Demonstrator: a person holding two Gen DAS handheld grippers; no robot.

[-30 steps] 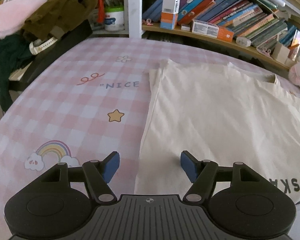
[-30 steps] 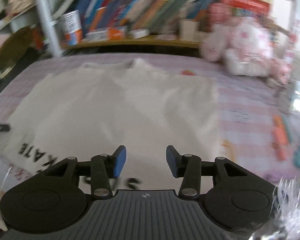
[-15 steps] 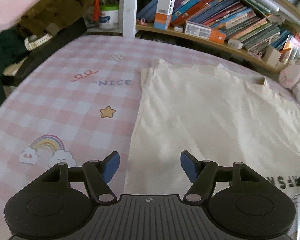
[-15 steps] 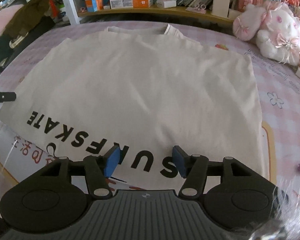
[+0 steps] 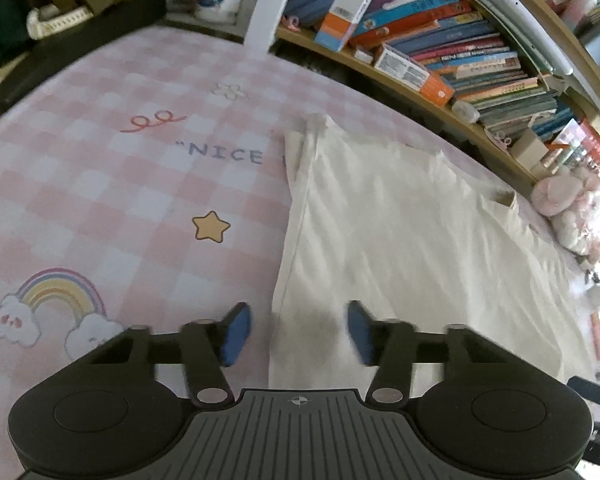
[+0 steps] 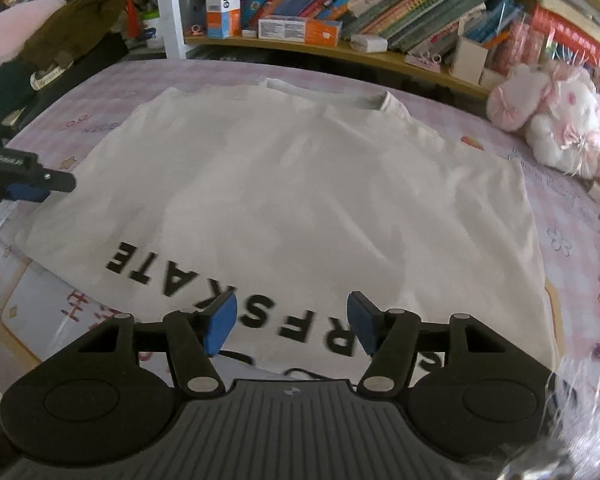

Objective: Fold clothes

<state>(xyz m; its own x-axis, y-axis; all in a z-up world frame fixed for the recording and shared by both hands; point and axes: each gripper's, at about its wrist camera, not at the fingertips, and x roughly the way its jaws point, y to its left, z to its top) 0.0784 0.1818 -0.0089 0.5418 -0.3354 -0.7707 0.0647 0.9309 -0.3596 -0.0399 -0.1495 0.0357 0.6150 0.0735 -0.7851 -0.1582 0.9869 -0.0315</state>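
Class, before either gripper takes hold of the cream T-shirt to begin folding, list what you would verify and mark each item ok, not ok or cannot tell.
1. Left gripper open: ok.
2. Right gripper open: ok.
3. T-shirt spread flat on the pink checked cloth: ok.
4. Left gripper straddles the shirt's side edge: ok.
5. Fingers touching fabric: cannot tell.
6. Plush toys lie off the shirt: ok.
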